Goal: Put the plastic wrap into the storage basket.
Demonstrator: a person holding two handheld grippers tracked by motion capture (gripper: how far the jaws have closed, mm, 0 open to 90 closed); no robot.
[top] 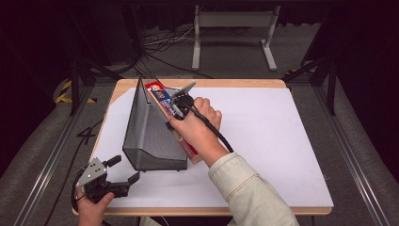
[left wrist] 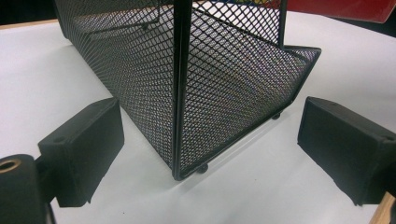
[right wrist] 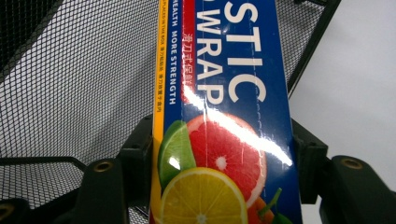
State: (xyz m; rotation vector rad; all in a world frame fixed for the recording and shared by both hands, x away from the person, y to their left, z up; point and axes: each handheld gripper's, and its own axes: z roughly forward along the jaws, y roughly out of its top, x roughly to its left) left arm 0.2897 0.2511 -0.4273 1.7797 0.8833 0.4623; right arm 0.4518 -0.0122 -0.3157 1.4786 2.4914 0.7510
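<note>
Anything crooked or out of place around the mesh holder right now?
Nothing damaged or spilled. The plastic wrap box, clamped in the right gripper, leans slanted against the mesh holder's right side rather than inside it. The left gripper sits open near the table's front edge.

A wooden table [top: 277,83] carries a white sheet [top: 273,136] and stands on grey carpet [top: 357,141]. Beyond it a pale metal stand [top: 234,21] rests near loose cables [top: 162,40]. Black curtains [top: 42,47] darken the surroundings; yellow-black tape [top: 63,94] marks the floor at left.
</note>
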